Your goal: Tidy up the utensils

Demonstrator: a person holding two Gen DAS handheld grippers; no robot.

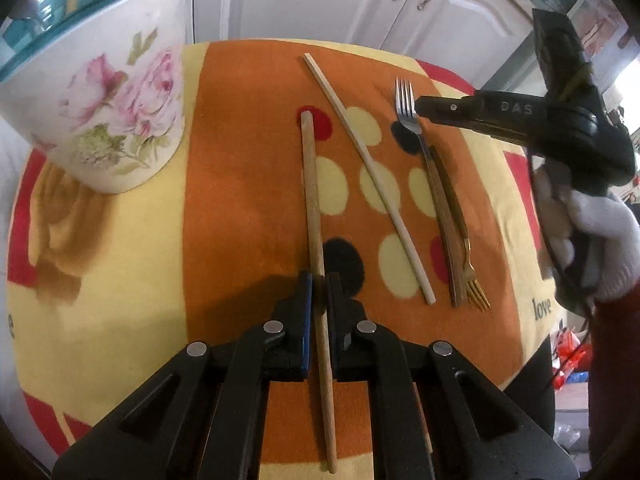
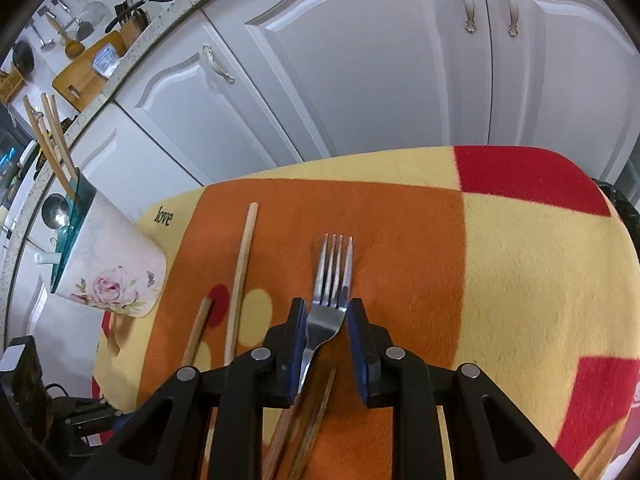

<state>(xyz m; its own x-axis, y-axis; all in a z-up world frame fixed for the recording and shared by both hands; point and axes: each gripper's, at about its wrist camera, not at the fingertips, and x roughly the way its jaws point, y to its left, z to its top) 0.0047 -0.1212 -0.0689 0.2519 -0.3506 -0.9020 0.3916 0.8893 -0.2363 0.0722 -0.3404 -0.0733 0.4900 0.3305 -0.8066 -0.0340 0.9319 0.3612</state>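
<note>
My left gripper is shut on a brown wooden chopstick that lies lengthwise on the blanket. A pale chopstick lies diagonally to its right. A silver fork with a wooden handle and a gold fork lie further right. My right gripper is open, its jaws on either side of the silver fork's neck; it also shows in the left wrist view. The floral utensil holder stands at the left.
The orange, yellow and red blanket covers the table. White cabinet doors stand close behind the far edge. The holder has wooden utensils in it. A gloved hand holds the right gripper.
</note>
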